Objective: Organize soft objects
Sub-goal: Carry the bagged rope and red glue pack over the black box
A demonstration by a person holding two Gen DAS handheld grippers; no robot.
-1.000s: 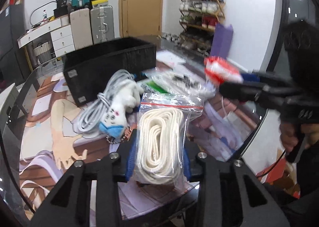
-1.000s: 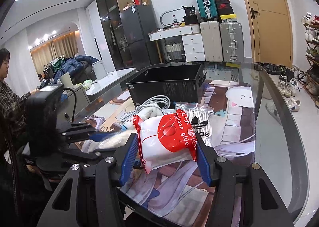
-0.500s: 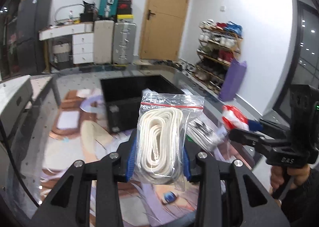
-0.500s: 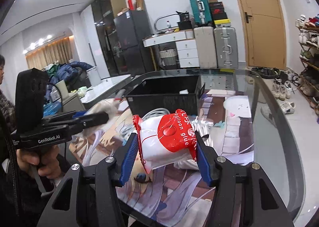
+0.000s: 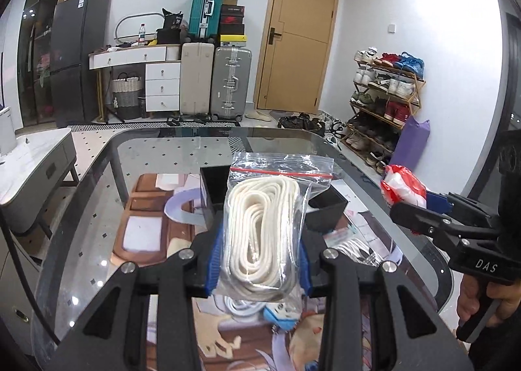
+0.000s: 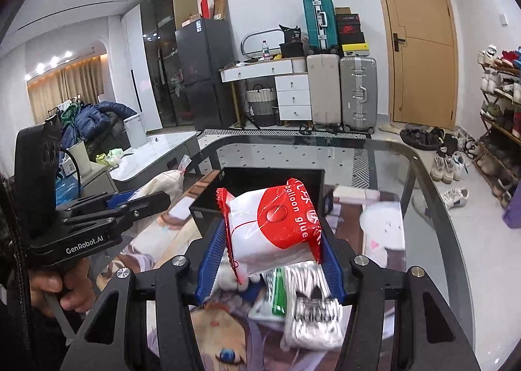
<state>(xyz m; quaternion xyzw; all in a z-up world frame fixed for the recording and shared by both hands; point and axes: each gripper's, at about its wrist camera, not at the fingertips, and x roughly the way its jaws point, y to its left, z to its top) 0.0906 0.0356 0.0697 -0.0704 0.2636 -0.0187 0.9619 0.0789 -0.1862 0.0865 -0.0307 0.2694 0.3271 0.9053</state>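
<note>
Glass table [image 5: 84, 240] under both tools, rounded corners, a printed cartoon mat [image 5: 140, 231] covering most of it. Beyond the jaws, left to right, we see a dark fridge [image 5: 78, 55], white drawers [image 5: 162, 86], three suitcases (teal [image 5: 205, 9] stacked above beige and silver), a wooden door [image 5: 299, 42], then a shoe rack [image 5: 384, 100] against the right wall.

Left gripper [image 5: 259, 260]: blue pads pressed in on a clear zip bag of white cord [image 5: 260, 234], held clear of the table. The bag stands upright, long axis running away from the jaws, red zip strip at the far end. Directly beyond it sits a black box [image 5: 325, 208], open top, on the mat. Below the jaws we make out more white cable and a blue-and-white soft thing, partly hidden.

Right gripper [image 6: 270, 260]: pads closed on a red-and-white packet [image 6: 276, 231], also lifted, tilted with its crimped red edge toward the left pad. Printing reads "balloon glue", running down the packet's right side, with characters we cannot read. The black box lies just beyond it. Under the jaws, a bag of white fabric [image 6: 309, 315] bearing a blurred adidas mark.

Each gripper shows in the other's view: "GenRobot.AI" on the left handle, "DAS" on the right.
</note>
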